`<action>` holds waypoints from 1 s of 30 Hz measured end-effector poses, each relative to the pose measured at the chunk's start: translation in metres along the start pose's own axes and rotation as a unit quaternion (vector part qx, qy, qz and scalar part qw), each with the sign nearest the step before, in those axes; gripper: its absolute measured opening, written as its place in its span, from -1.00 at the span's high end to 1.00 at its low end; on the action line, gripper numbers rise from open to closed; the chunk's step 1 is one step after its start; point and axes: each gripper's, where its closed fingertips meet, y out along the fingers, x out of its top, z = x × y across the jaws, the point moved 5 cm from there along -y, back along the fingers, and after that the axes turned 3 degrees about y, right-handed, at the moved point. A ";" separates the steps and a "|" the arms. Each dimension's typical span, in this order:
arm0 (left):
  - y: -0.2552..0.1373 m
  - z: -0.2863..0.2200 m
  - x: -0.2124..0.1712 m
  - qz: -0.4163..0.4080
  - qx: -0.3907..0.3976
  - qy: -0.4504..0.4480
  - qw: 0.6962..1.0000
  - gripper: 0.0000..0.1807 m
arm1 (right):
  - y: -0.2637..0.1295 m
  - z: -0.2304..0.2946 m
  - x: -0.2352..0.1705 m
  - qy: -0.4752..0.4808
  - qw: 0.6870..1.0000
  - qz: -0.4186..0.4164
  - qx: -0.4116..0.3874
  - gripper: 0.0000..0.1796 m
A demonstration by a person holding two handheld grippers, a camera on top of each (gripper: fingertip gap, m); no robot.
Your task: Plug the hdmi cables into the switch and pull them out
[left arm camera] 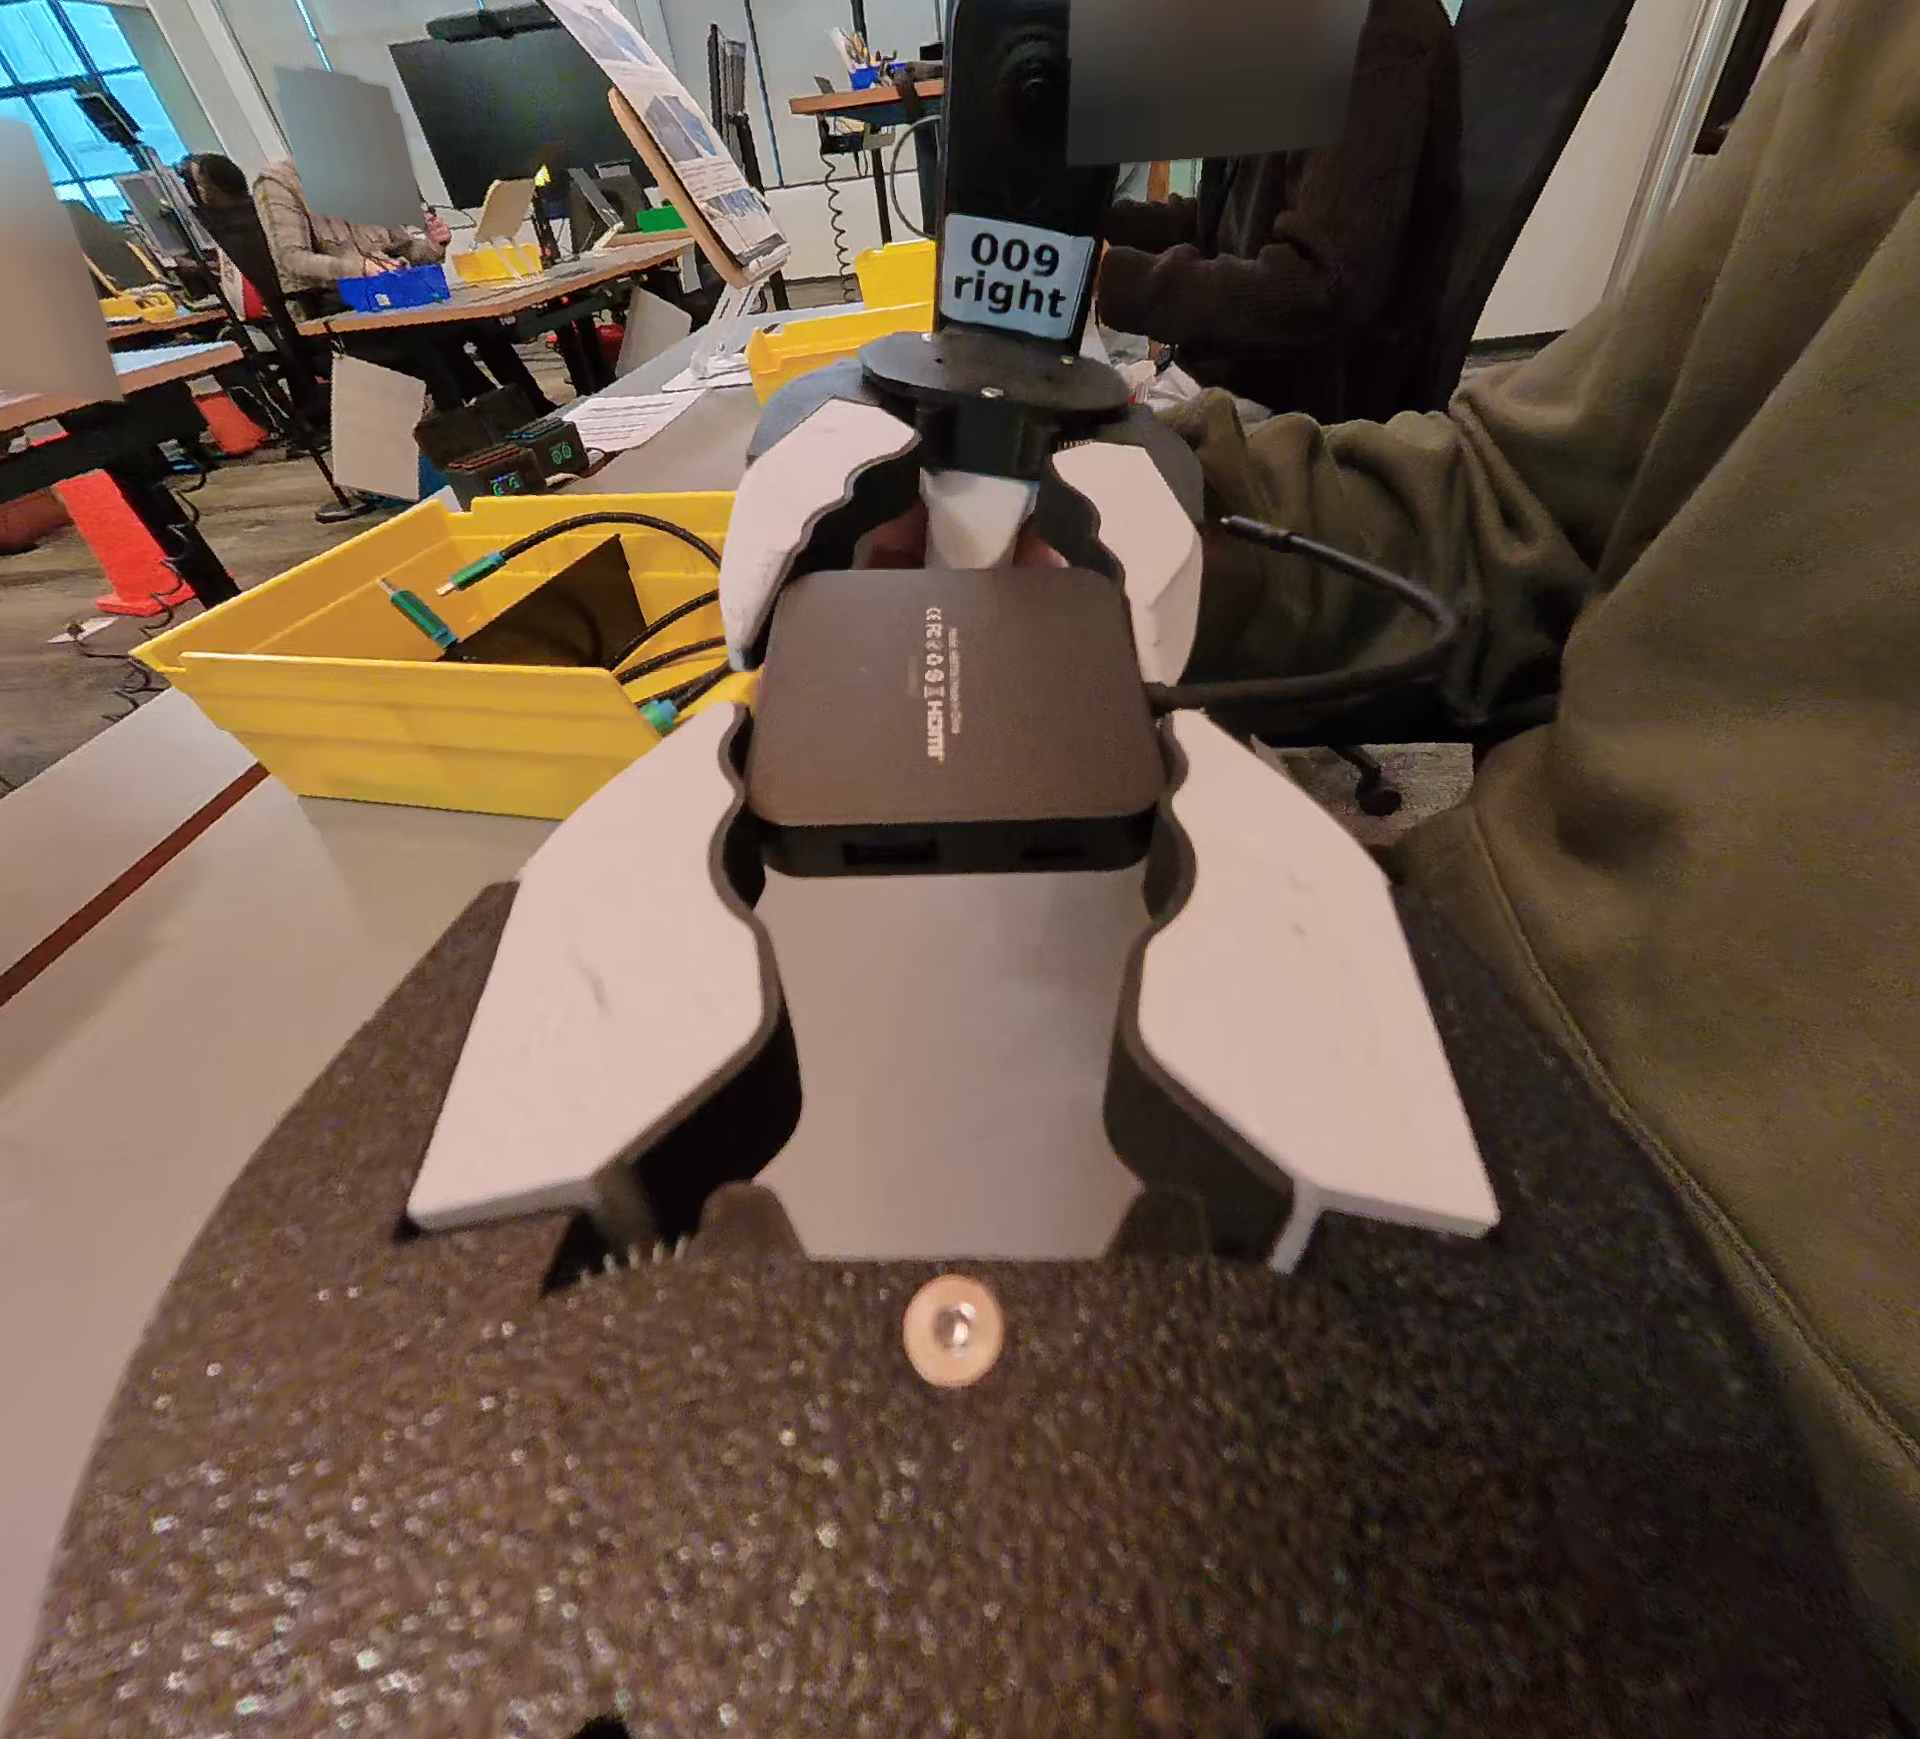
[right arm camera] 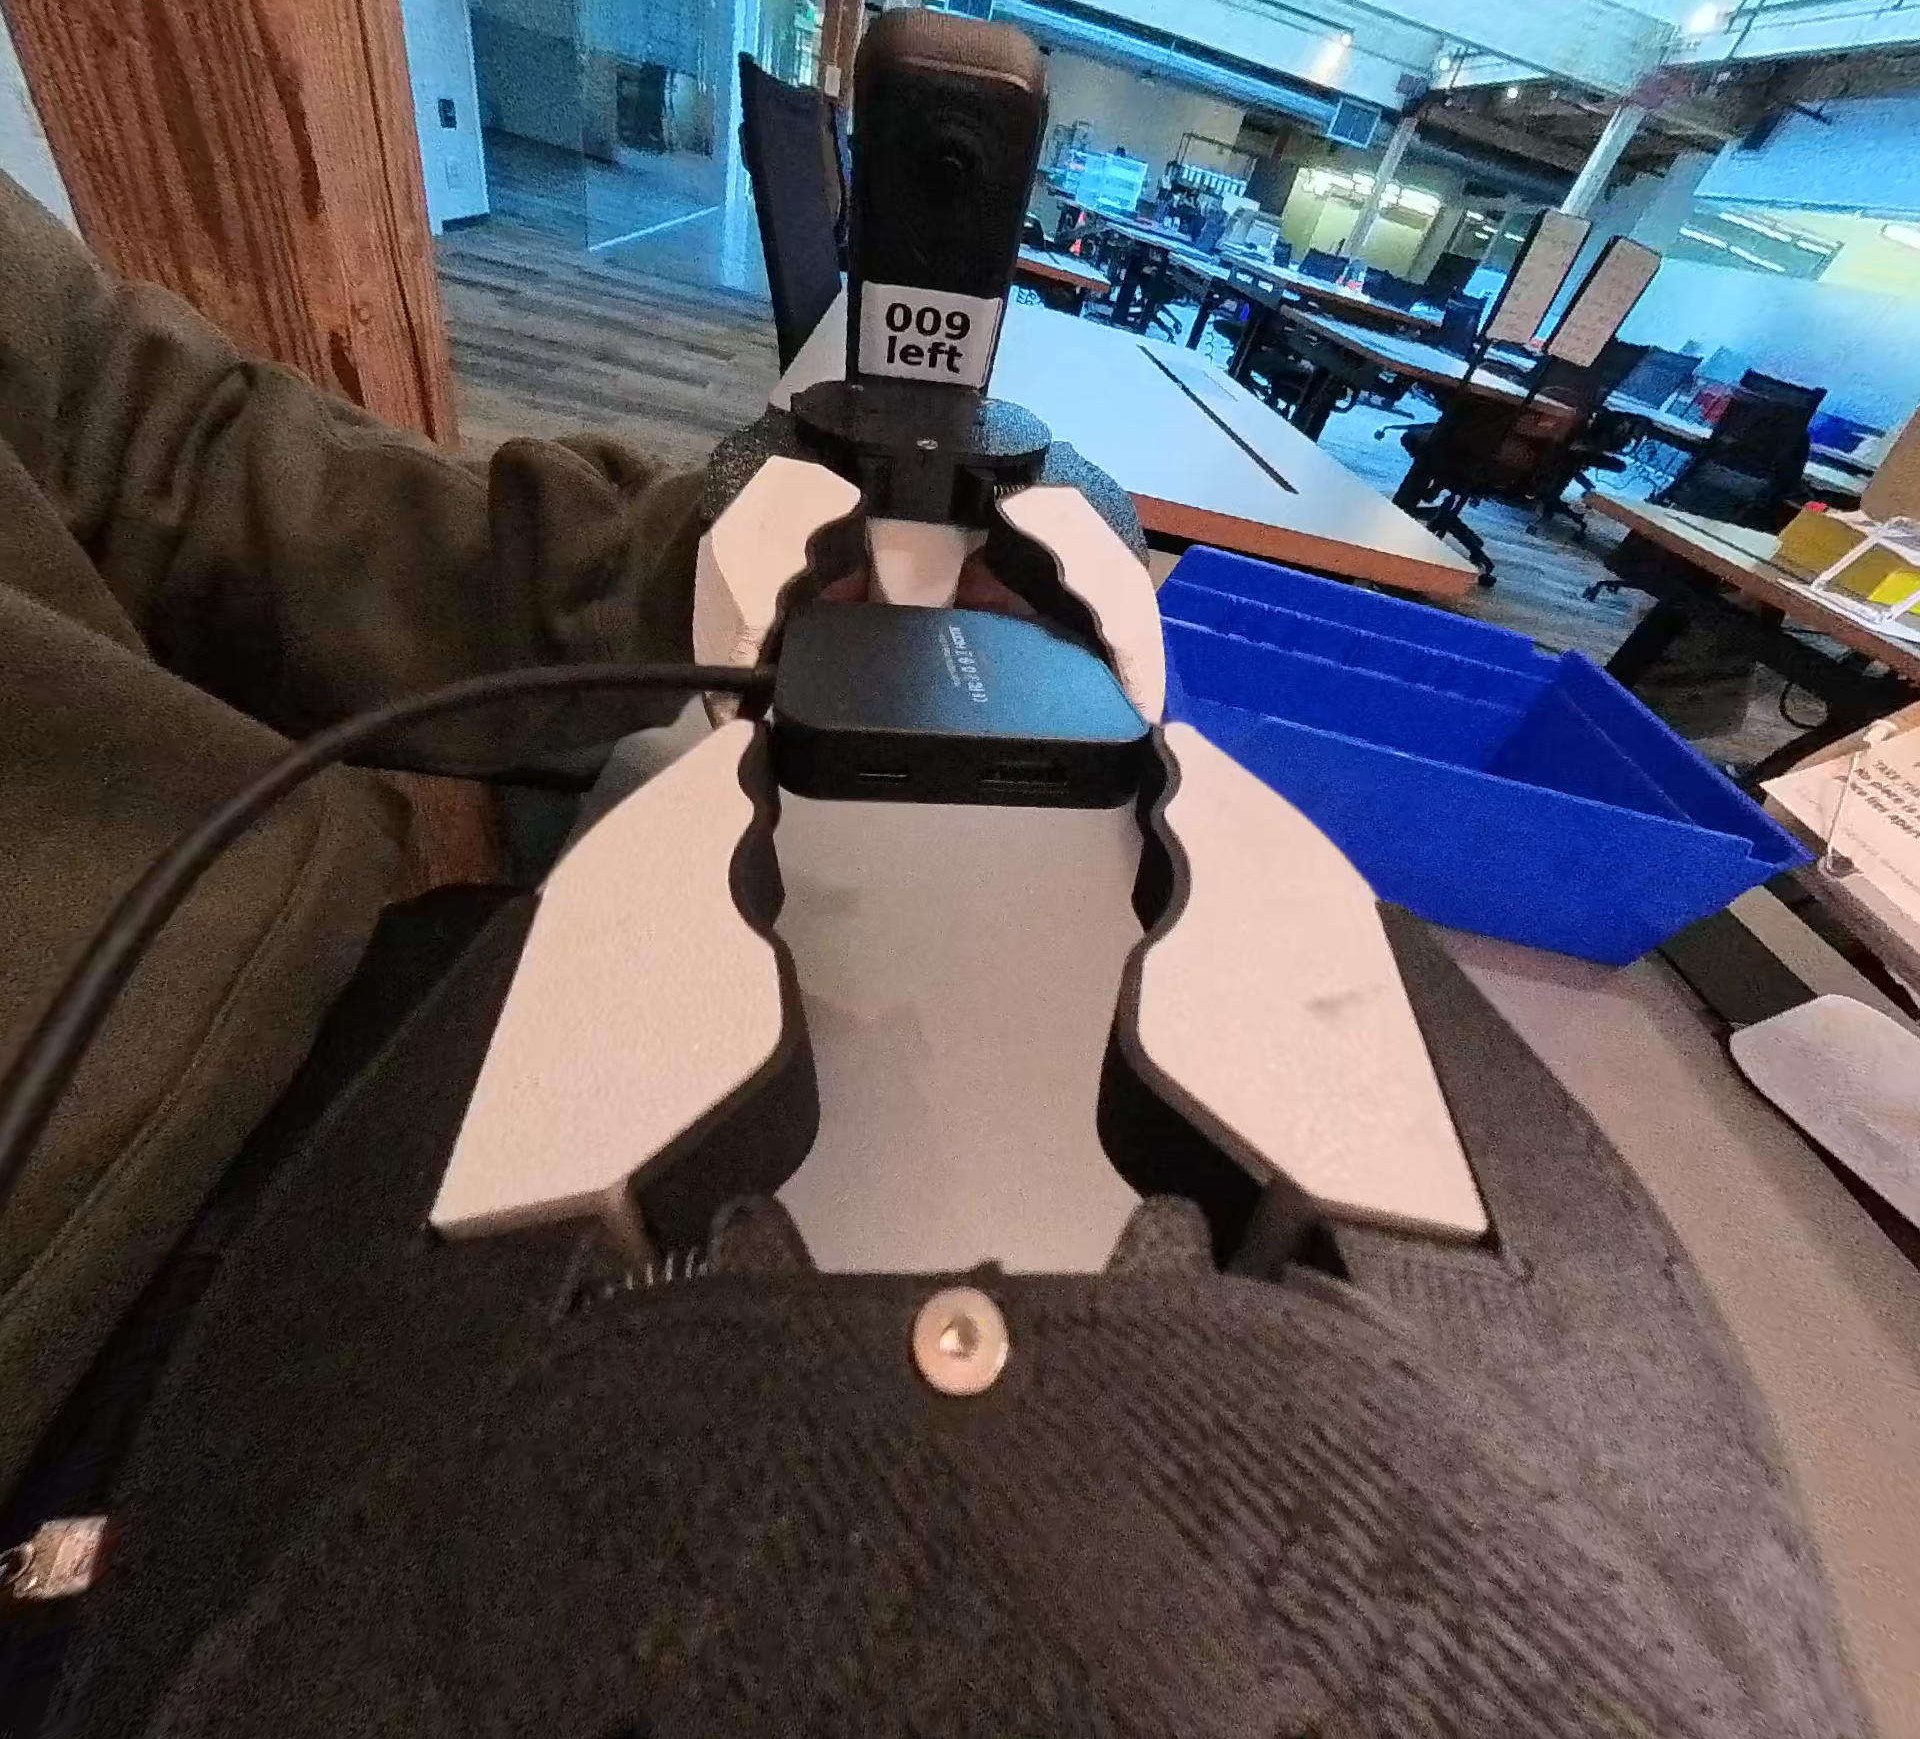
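A flat black HDMI switch (left arm camera: 951, 692) is held in the air between my two grippers, which face each other. My left gripper (left arm camera: 951, 785) is shut on its near end in the left wrist view, and my right gripper (left arm camera: 961, 619) clamps the far end. In the right wrist view my right gripper (right arm camera: 956, 764) grips the switch (right arm camera: 951, 702) and the left gripper (right arm camera: 945, 650) holds the opposite end. The ports on both visible end faces are empty. A black cable (right arm camera: 312, 754) leaves one side of the switch and hangs loose; it also shows in the left wrist view (left arm camera: 1382, 640).
A yellow bin (left arm camera: 416, 713) on the grey table (left arm camera: 260, 962) holds several black cables with green plugs (left arm camera: 478, 569). A blue bin (right arm camera: 1455, 754) stands on the table on the other side. An olive sleeve (left arm camera: 1662, 754) is close by. Papers (right arm camera: 1860, 816) lie at the table edge.
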 end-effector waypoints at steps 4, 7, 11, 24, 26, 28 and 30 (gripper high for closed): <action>-0.001 0.011 0.000 0.007 0.055 -0.019 0.998 0.20 | -0.008 -0.013 0.002 -0.007 0.999 -0.003 -0.039 0.25; -0.014 0.021 -0.008 0.020 0.103 -0.029 0.994 0.18 | -0.041 -0.051 0.008 -0.015 0.990 0.008 -0.137 0.25; -0.026 0.015 -0.023 0.032 0.107 -0.035 0.993 0.21 | -0.130 -0.147 0.013 0.003 0.923 0.091 -0.375 0.25; -0.019 0.005 -0.053 0.045 0.061 -0.083 0.994 0.35 | -0.277 -0.323 -0.091 0.317 0.678 0.467 -0.471 0.25; -0.018 0.004 -0.055 0.049 0.051 -0.086 0.994 0.35 | -0.284 -0.329 -0.100 0.308 0.644 0.526 -0.463 0.25; -0.017 0.004 -0.057 0.047 0.043 -0.092 0.994 0.36 | -0.280 -0.329 -0.104 0.332 0.628 0.563 -0.422 0.25; -0.017 0.006 -0.060 0.045 0.038 -0.099 0.993 0.37 | -0.278 -0.333 -0.108 0.329 0.614 0.586 -0.414 0.25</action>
